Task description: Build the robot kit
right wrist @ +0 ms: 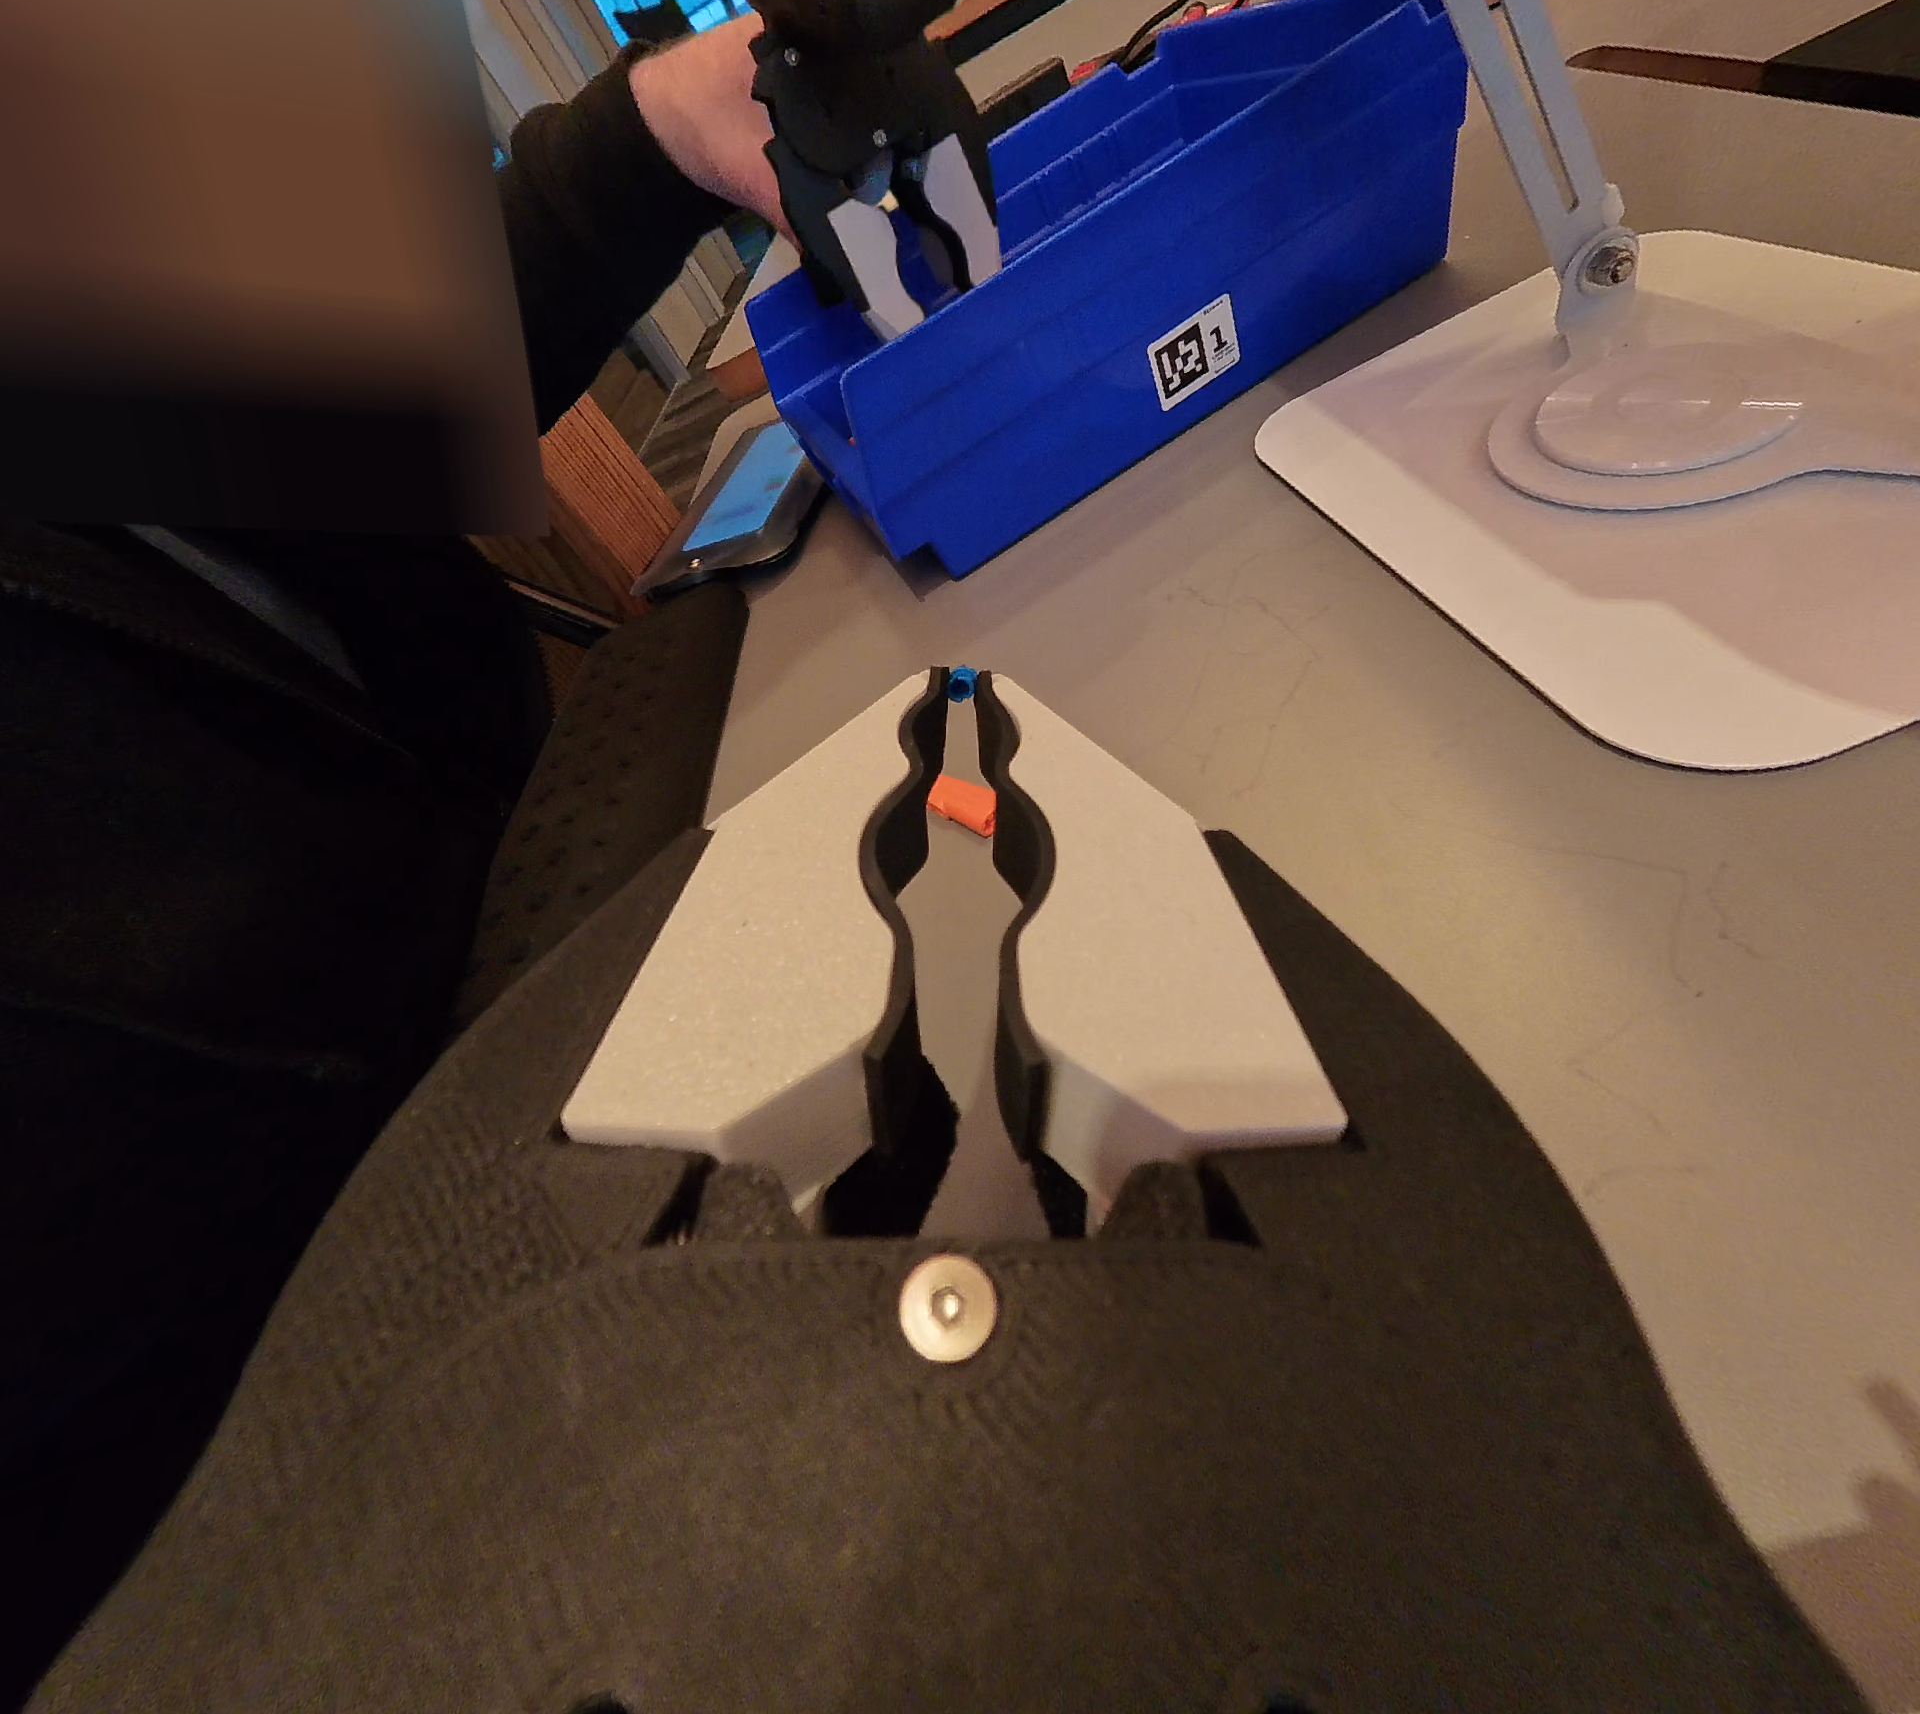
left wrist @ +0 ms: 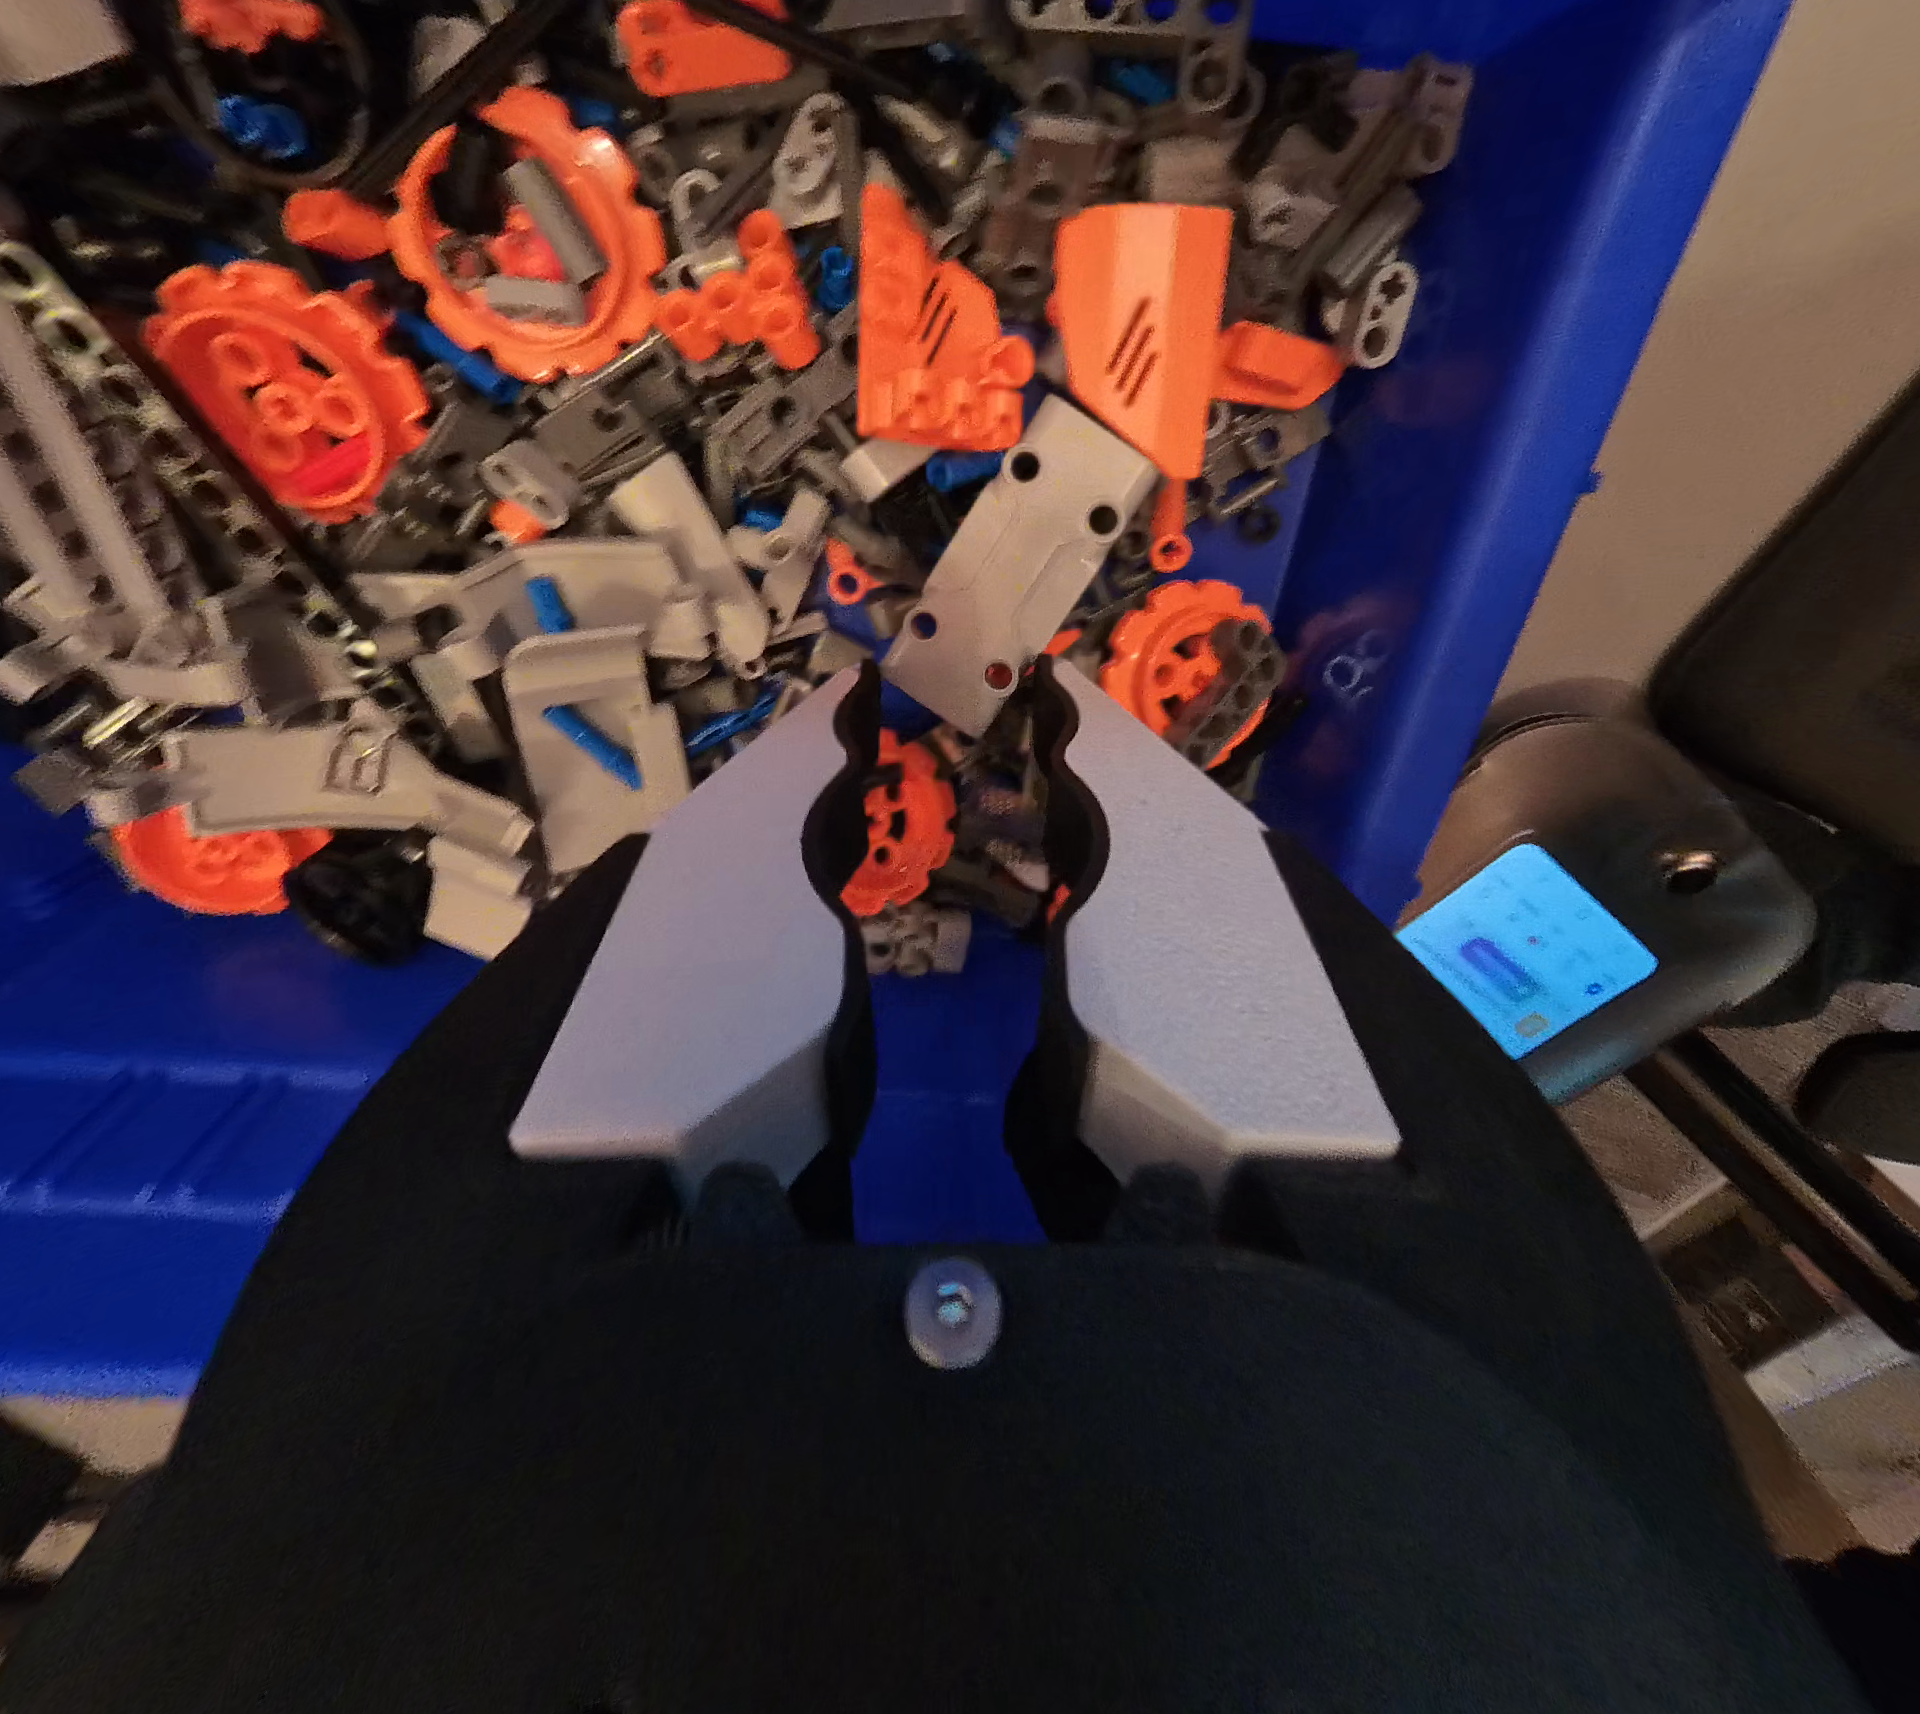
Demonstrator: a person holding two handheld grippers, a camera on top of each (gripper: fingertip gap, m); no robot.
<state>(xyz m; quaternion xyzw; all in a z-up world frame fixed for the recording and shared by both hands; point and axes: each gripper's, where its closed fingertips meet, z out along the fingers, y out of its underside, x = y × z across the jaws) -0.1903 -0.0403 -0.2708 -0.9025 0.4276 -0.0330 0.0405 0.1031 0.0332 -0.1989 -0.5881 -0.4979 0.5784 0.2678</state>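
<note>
My left gripper point(left wrist: 954, 677) is open and empty, fingers pointing down into a blue bin point(left wrist: 1382, 438) heaped with orange, grey, black and blue construction-toy parts. Its tips hover just over a light grey block with holes point(left wrist: 1023, 563); an orange gear point(left wrist: 899, 833) shows between the fingers. My right gripper point(right wrist: 961, 679) is over the grey table point(right wrist: 1299, 885), shut on a small blue pin point(right wrist: 960, 684) at its tips. A small orange piece point(right wrist: 961, 804) lies on the table beneath the fingers. The right wrist view also shows the left gripper point(right wrist: 935, 303) in the blue bin point(right wrist: 1039, 438).
A white stand with a flat base plate point(right wrist: 1558, 584) sits on the table right of the bin. A device with a lit screen point(right wrist: 738, 511) lies at the table's left edge, also visible in the left wrist view point(left wrist: 1527, 947). A person's hand point(right wrist: 696, 126) holds the left gripper. There is about 30 cm between the tips of the two grippers. My right gripper is the nearer one to the small orange piece point(right wrist: 961, 804): about 11 cm, against 25 cm.
</note>
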